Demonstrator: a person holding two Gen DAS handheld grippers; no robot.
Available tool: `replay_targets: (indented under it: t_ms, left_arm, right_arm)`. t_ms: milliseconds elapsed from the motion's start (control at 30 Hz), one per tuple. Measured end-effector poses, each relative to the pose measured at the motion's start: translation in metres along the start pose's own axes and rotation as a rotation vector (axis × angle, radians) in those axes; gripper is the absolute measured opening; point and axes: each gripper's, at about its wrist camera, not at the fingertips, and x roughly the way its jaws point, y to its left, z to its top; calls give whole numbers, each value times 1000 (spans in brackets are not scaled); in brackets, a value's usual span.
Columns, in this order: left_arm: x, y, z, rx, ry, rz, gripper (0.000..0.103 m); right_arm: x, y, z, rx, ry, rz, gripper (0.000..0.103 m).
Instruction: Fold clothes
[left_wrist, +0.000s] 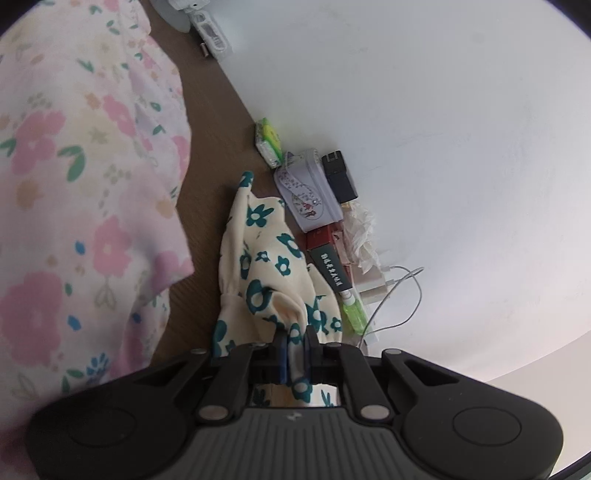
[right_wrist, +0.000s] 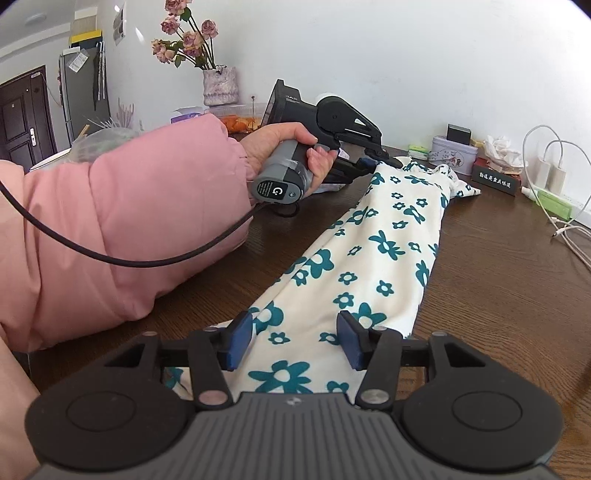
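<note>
the cream garment with teal flowers (right_wrist: 373, 251) lies as a long narrow strip on the dark wooden bench (right_wrist: 498, 280), running from the near edge toward the clutter by the wall. the left claw (left_wrist: 295, 354) is pinched tight on a bunched bit of its far end, cloth squeezed between the two pads; in the right wrist view that same claw (right_wrist: 380, 160) sits at the strip's far corner, held by a hand (right_wrist: 291, 155) in a pink sleeve (right_wrist: 122, 221). the right claw (right_wrist: 295, 339) hangs with its pads spread wide over the near end, gripping nothing.

the strip looks already doubled lengthwise, though the layers are hard to count from here. with one end held, a clean end-to-end fold would want the near end pinned or gripped too: take both layers at the hem, not just the top one. keep the cloth taut between the claws so no crease sets crooked, and lift low so the far end clears the tin (right_wrist: 452, 153) and the white cable (right_wrist: 569, 229) beside it. a second, pink-flowered garment (left_wrist: 74, 184) lies close by on the bench.
</note>
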Motion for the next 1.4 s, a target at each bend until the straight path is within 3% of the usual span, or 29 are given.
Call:
replay_targets:
  t_ms: [167, 200, 300, 400, 467, 567, 633, 667, 767, 900, 1067, 1400]
  left_arm:
    - [0, 2, 1, 4, 9, 5, 10]
    - [-2, 0, 2, 15, 9, 6, 16]
    - [-19, -12, 4, 81, -18, 8, 47]
    - [-43, -35, 4, 216, -76, 21, 54]
    - [-57, -55, 2, 332, -118, 33, 53]
    - [-53, -85, -11, 506, -74, 40, 47]
    - [-39, -99, -21, 600, -7, 68, 11]
    - [-30, -102, -26, 639, 25, 83, 0]
    - [-4, -99, -43, 716, 109, 120, 1]
    - [16, -76, -48, 708, 142, 216, 1]
    - [20, -54, -32, 552, 152, 170, 0]
    - [20, -57, -31, 550, 155, 177, 1]
  right_arm:
    - [0, -5, 0, 18, 6, 19, 52]
    - [-1, -6, 1, 24, 1, 24, 53]
    - [-12, -12, 5, 46, -27, 33, 54]
    - [-24, -21, 10, 69, -54, 17, 56]
    - [-26, -28, 14, 76, -61, 5, 56]
    - [-15, -34, 24, 73, -61, -1, 56]
    - [-4, -35, 29, 67, -50, -18, 52]
    - [2, -35, 31, 64, -42, -28, 46]
    - [16, -35, 30, 57, -9, -45, 34]
    - [25, -33, 26, 39, 26, -52, 34]
    - [17, -29, 22, -22, 50, -44, 38]
    - [-10, -19, 10, -43, 77, -21, 39]
